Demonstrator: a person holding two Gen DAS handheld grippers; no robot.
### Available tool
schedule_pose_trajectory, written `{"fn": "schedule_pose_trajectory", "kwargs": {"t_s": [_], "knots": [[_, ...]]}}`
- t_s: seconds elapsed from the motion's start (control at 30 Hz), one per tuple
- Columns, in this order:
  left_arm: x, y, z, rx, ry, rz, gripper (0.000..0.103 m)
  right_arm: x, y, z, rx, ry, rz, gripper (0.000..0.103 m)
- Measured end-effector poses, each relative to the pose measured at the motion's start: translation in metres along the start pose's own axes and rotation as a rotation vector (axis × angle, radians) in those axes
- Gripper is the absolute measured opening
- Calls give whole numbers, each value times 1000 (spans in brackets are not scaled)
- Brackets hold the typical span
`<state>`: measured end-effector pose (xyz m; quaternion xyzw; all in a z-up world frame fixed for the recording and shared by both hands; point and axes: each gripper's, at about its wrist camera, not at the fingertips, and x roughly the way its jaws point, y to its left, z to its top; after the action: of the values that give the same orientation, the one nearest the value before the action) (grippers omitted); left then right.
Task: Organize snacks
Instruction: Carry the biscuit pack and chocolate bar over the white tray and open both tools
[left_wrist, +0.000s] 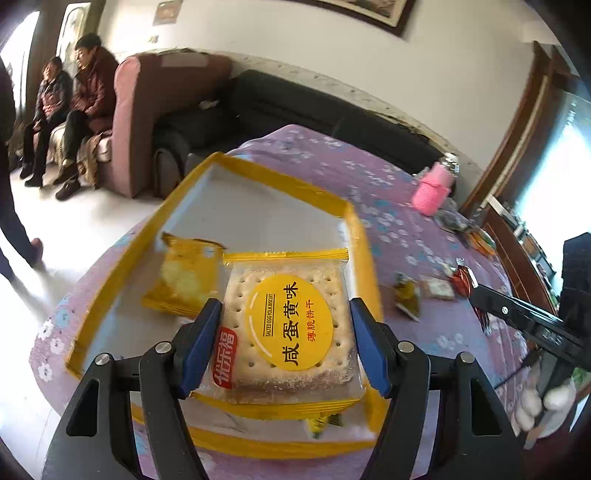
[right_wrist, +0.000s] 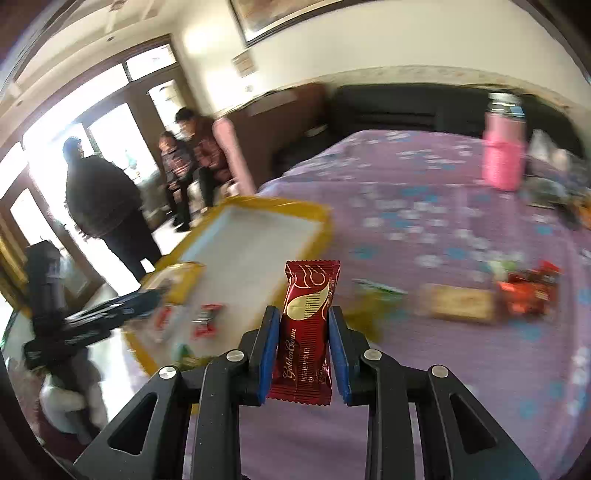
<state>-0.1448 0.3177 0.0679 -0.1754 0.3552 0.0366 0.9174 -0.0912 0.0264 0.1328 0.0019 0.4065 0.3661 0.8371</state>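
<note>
A square salted egg yolk biscuit packet (left_wrist: 291, 325), clear with yellow seams and a round yellow label, is sitting face-up between the left claw's (left_wrist: 286, 345) blue pads over the yellow-rimmed tray (left_wrist: 258, 173). A slim red Golden Crown wafer (right_wrist: 304, 332) is standing upright, pinched in the right claw (right_wrist: 303, 350). Loose snacks (right_wrist: 458, 301) are lying on the purple floral surface (right_wrist: 424, 229).

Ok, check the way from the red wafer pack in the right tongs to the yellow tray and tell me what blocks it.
Nothing visible blocks it. The right tongs hold the red wafer pack above the purple cloth, and the yellow tray lies just beyond it with bare white floor.
</note>
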Motion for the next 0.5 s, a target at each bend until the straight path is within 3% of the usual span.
{"fn": "schedule_pose_trajectory", "kwargs": {"t_s": [0.23, 0.5], "knots": [[19, 21, 2, -24, 40, 54, 69, 66, 62, 13, -95, 108, 65, 27], [28, 27, -2, -26, 74, 55, 69, 120, 82, 9, -121, 204, 40, 27]]}}
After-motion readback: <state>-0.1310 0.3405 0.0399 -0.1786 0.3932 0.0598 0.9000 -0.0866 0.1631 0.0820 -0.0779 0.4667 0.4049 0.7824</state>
